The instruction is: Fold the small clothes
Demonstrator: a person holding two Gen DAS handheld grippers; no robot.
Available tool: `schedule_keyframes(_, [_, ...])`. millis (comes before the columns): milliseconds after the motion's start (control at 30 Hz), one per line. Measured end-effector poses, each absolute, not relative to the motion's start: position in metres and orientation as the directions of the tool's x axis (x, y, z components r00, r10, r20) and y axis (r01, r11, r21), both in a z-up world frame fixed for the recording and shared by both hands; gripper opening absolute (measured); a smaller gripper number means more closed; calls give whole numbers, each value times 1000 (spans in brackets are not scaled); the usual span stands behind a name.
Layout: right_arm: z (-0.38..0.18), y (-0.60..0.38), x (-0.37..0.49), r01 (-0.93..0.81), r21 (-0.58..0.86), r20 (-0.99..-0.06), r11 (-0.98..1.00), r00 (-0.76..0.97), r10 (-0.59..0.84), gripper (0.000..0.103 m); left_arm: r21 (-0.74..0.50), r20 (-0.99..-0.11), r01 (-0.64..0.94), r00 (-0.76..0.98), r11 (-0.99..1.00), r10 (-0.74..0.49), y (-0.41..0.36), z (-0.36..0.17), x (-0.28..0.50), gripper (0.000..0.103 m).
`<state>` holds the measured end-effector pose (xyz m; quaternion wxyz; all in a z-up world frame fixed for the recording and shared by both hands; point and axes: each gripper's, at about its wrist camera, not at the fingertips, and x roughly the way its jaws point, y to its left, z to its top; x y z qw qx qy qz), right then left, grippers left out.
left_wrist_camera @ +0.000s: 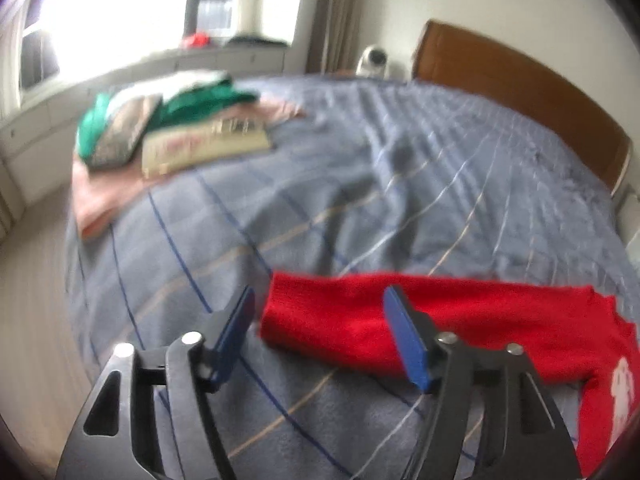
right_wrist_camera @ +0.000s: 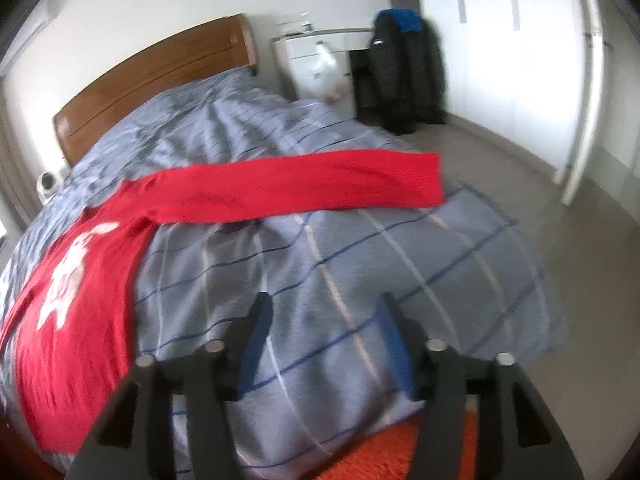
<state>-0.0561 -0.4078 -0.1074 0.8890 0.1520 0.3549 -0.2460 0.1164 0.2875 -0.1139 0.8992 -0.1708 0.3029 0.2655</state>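
Left gripper: the left gripper (left_wrist_camera: 318,320) hangs over the near edge of the bed, blue-padded jaws spread wide with nothing pinched; the cuff of a red sleeve (left_wrist_camera: 320,320) lies on the cover behind the gap, untouched by either pad.

Right gripper: the right gripper (right_wrist_camera: 322,328) also stands open and empty, above bare striped cover, well apart from the garment.

Garment: a small red sweater (right_wrist_camera: 72,320) with a white figure on its chest lies spread flat across the grey striped duvet (right_wrist_camera: 360,264), one sleeve (right_wrist_camera: 304,184) stretched straight out toward the bed's far side, the other toward the left gripper.

Step in hand: by the look of it the sweater is laid out and smoothed, neither tool gripping, and the folding proper not yet begun.

Next move: most likely each gripper closes on a sleeve end and carries it inward over the chest; the left is already lined up with its cuff, while the right would first have to reach its sleeve.

Pose: both tools tilt downward toward the bedding, held low at the bed's edge; no hand or sleeve of the person shows.

Beyond: a stack of clothes (left_wrist_camera: 168,120), green and cream among them, sits near the far corner; a wooden headboard (right_wrist_camera: 152,80) backs the bed.
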Motion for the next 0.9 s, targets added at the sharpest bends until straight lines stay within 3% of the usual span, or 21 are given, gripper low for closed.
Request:
schedule_keyframes(433, [-102, -437, -94, 765, 192, -752, 614, 517, -409, 60, -35, -515, -459, 770, 888, 378, 256, -96, 117, 78])
schedule_keyframes(900, [-102, -426, -84, 777, 151, -773, 611, 478, -417, 60, -59, -518, -458, 774, 887, 365, 267, -97, 115, 79])
